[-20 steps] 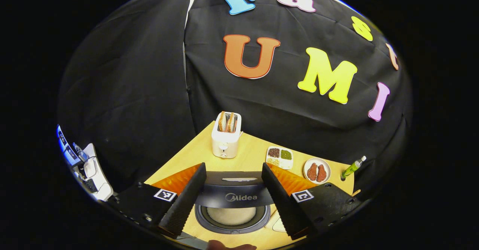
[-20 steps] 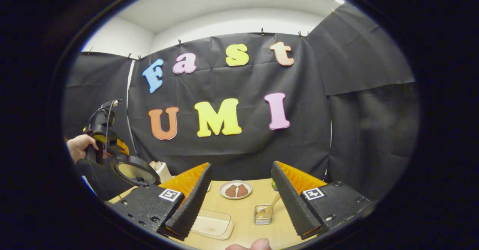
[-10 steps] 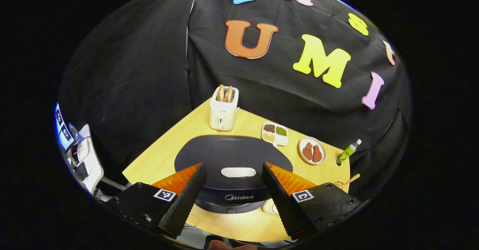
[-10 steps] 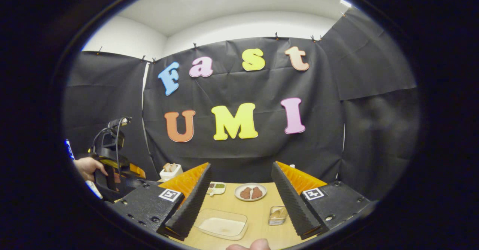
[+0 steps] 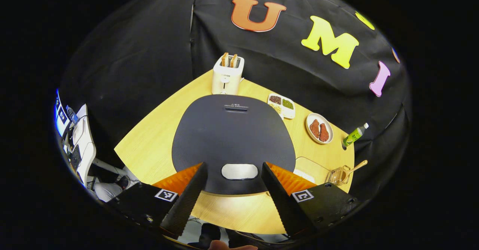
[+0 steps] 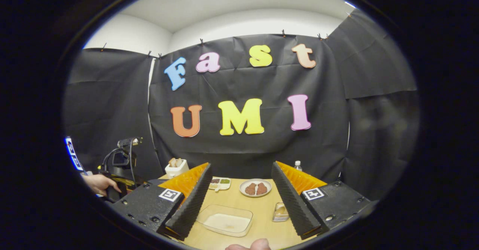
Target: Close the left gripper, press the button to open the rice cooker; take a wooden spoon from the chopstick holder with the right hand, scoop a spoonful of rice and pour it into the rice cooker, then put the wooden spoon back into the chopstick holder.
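In the left gripper view, the left gripper (image 5: 232, 190) is seen spread wide above the cooker (image 5: 232, 137), with nothing held between its fingers; the lid is seen from above, shut, and the pale button (image 5: 239, 171) at its near edge lies between the two fingers, though whether either finger touches the lid cannot be told. The cooker is set on the table (image 5: 149, 149); behind it, near the wall, a toaster (image 5: 227, 76) is stood with bread in its slots. To the right of the lid a divided dish (image 5: 282, 105) and a plate (image 5: 319, 128) with two brown pieces are laid, and a bottle (image 5: 354, 134) is stood at the table's far right edge. The holder (image 5: 337, 176) is seen near the right edge, with the spoon (image 5: 355, 166) leaning out of it; a clear tray (image 5: 305, 167) is just beside it.

In the right gripper view, the right gripper (image 6: 241, 201) is held wide open and empty above the table; the tray, holding a thin layer of rice (image 6: 229, 222), is seen between its fingers, and the holder is beside the right finger. At the left edge a hand (image 6: 98, 183) is seen gripping the left gripper's handle.
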### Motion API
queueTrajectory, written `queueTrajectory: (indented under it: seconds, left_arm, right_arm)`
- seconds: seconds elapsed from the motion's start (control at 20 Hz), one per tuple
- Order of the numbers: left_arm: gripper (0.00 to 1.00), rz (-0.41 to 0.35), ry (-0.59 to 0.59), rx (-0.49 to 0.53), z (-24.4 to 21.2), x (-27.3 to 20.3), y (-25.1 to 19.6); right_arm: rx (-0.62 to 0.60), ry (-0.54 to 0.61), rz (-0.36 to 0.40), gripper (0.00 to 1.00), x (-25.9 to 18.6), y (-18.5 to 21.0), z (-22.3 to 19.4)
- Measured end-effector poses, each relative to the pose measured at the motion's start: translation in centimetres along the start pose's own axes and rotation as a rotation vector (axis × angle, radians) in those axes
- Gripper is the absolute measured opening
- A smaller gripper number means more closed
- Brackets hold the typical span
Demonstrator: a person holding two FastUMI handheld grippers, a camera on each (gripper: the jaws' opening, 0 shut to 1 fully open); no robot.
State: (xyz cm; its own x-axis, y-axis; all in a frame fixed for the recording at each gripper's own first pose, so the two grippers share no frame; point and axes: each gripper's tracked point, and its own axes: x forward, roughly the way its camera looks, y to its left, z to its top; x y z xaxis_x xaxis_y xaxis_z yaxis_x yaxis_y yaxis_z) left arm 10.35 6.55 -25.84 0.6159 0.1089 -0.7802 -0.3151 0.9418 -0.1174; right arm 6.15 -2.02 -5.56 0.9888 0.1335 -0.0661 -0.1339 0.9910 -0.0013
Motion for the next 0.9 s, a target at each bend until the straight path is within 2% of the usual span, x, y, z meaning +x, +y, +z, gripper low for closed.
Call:
queueTrajectory:
  seconds: [0.25, 0.3, 0.35, 0.65, 0.75, 0.8, 0.85, 0.9]
  left_arm:
    - [0.96, 0.03, 0.049, 0.009, -1.3, 0.9, 0.4]
    - [1.0, 0.033, 0.057, 0.003, -1.4, 1.1, 0.4]
    - [0.96, 0.036, 0.069, 0.001, -1.7, 1.4, 0.4]
    - [0.96, 0.09, 0.109, 0.022, -2.3, 1.9, 0.7]
    - [0.96, 0.116, 0.135, 0.059, -3.4, 2.1, 1.0]
    - [0.97, 0.12, 0.083, 0.07, -2.5, 1.6, 0.8]
    - [1.0, 0.126, 0.103, 0.066, -3.1, 2.4, 0.9]
    - [0.98, 0.124, 0.076, 0.061, -2.5, 2.4, 0.9]
  right_arm:
    - [0.018, 0.005, 0.006, 0.99, 1.2, -0.3, -0.8]
    - [0.031, 0.017, 0.011, 0.99, 1.6, -0.2, -1.4]
    - [0.042, 0.03, 0.015, 0.99, 2.0, 0.0, -2.0]
    - [0.02, 0.059, 0.033, 1.0, 5.1, -0.4, -3.8]
    - [0.026, 0.072, 0.045, 1.0, 6.4, -0.4, -4.2]
    - [0.027, 0.073, 0.051, 1.0, 7.1, -0.5, -4.3]
    - [0.034, 0.072, 0.056, 1.0, 7.6, -0.5, -4.2]
    - [0.043, 0.071, 0.062, 1.0, 8.2, -0.5, -4.3]
